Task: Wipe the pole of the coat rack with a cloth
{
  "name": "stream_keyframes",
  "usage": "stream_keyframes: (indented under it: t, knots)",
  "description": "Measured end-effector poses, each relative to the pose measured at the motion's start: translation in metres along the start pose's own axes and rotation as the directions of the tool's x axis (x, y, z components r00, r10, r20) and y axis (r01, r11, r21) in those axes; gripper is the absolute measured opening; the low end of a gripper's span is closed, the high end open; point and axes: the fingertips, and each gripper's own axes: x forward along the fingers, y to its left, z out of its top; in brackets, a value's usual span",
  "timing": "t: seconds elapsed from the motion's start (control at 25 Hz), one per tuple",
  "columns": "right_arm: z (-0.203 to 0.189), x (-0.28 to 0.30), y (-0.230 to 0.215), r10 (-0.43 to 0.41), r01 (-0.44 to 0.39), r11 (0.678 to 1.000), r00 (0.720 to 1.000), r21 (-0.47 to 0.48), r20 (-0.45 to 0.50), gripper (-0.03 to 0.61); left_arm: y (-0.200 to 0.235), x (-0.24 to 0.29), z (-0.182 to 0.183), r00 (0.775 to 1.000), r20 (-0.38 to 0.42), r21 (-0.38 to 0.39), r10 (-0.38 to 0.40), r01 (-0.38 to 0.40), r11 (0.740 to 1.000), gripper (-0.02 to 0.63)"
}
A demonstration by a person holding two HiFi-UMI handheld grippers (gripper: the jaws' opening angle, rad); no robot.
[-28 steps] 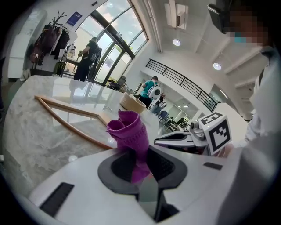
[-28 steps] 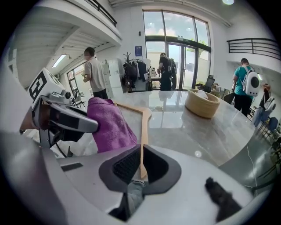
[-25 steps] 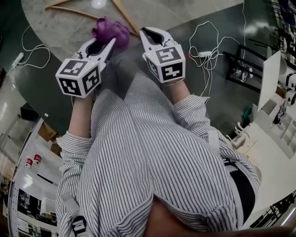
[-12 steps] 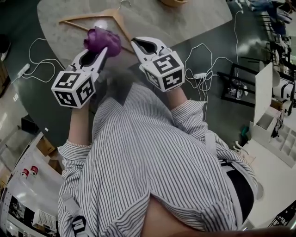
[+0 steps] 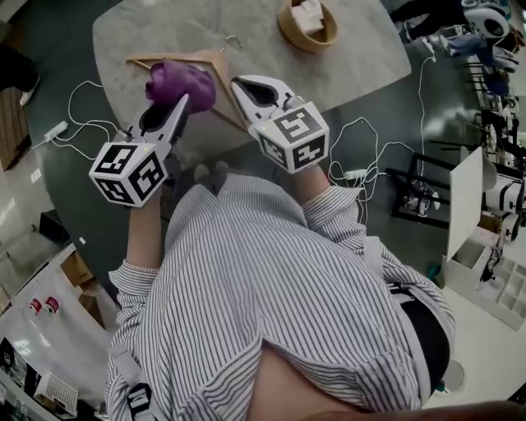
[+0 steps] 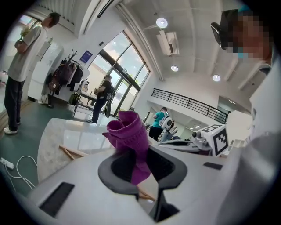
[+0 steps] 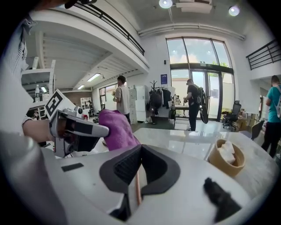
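A bunched purple cloth [image 5: 181, 80] sticks up from my left gripper [image 5: 182, 100], which is shut on it; in the left gripper view the cloth [image 6: 127, 132] is pinched between the dark pads of that gripper [image 6: 139, 163]. My right gripper [image 5: 239, 83] is just to its right, shut and holding nothing, and in its own view this gripper [image 7: 140, 148] has its tips together. From there the cloth [image 7: 115, 129] is at the left. A far coat rack [image 7: 156, 97] hung with dark clothes stands near the glass doors, and it is also in the left gripper view [image 6: 66, 75].
Both grippers hover over the near edge of a marble table [image 5: 362, 57]. A wooden hanger [image 5: 215, 62] lies on it under them, and a tan bowl [image 5: 307, 25] sits farther back. White cables [image 5: 362, 148] lie on the floor. White shelving [image 5: 485, 238] is at right. People stand in the distance.
Both grippers have moved forward from over the floor to over the table edge and hanger. The bowl has come into view. The left gripper still grips the cloth.
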Motion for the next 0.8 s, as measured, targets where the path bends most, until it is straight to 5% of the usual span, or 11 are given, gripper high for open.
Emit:
stream_keyframes:
  t: [0.28,0.8]
  knots:
    - [0.035,-0.012,-0.011,0.029,-0.028,1.000,0.996,-0.009,0.090,0.015,-0.009,0.004,0.019,0.997,0.062,-0.006,0.035,-0.035,0.999,0.078]
    - [0.050,-0.017,-0.011,0.047,-0.051,0.998,0.985,0.021,0.167,0.015,-0.020,0.005,0.025,0.996,0.058,0.043,0.070,-0.072,0.996,0.078]
